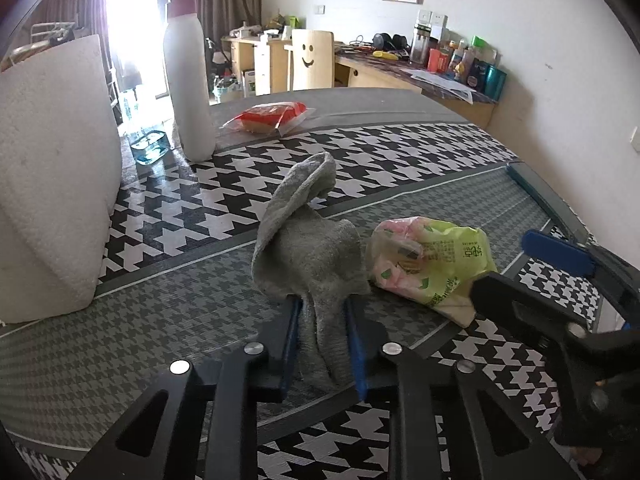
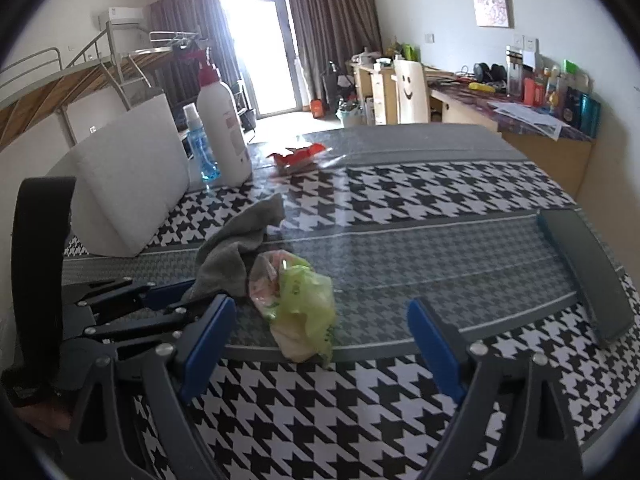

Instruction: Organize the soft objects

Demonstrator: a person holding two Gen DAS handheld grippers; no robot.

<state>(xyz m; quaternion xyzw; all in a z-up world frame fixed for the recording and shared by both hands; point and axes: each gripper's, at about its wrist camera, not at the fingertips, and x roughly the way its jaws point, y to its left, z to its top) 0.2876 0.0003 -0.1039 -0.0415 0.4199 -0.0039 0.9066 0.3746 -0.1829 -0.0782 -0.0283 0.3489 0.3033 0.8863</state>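
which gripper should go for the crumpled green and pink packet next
Right. The right gripper is open and empty, with the packet lying just ahead between its fingers. The left gripper is already shut on the grey cloth.

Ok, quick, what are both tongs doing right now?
Left tongs: closed on the grey terry cloth.
Right tongs: open, holding nothing; the crumpled green-and-pink plastic packet lies between them, untouched.
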